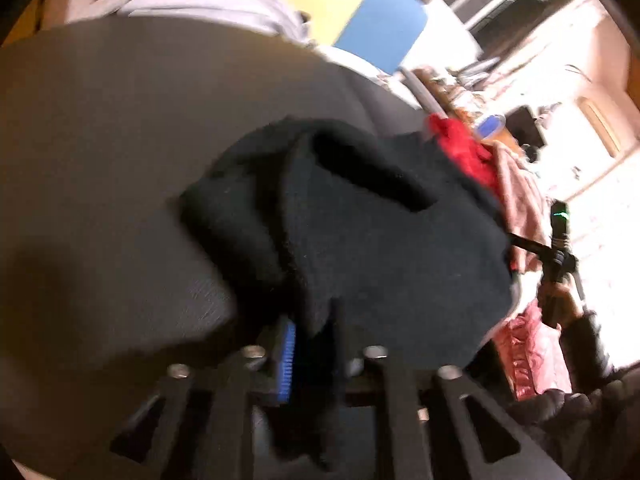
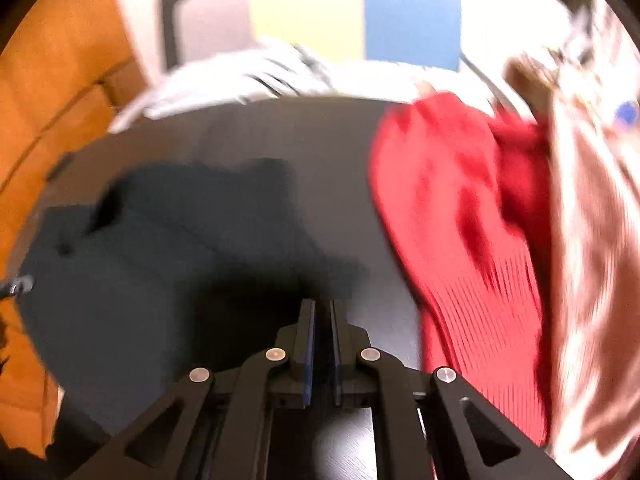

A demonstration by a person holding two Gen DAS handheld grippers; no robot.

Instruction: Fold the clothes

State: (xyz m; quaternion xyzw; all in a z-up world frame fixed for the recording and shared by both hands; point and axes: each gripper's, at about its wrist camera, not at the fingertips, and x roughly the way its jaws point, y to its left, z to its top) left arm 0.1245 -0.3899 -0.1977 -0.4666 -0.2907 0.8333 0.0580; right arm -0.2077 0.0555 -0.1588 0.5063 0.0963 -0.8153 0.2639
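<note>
A black garment (image 1: 360, 220) hangs bunched from my left gripper (image 1: 316, 332), which is shut on its edge just above the dark round table (image 1: 100, 140). In the right wrist view the same black garment (image 2: 160, 248) lies partly spread on the table's left half. My right gripper (image 2: 322, 312) is shut with nothing between its pads, low over the table (image 2: 320, 152) beside the garment's right edge. A red ribbed garment (image 2: 460, 220) lies on the table's right side; it also shows in the left wrist view (image 1: 460, 148).
A pink satin cloth (image 2: 592, 260) lies at the right past the red garment. White and grey clothes (image 2: 240, 80) are piled at the table's far edge. A yellow and blue panel (image 2: 360, 12) stands behind. Orange wooden floor (image 2: 48, 112) lies at the left.
</note>
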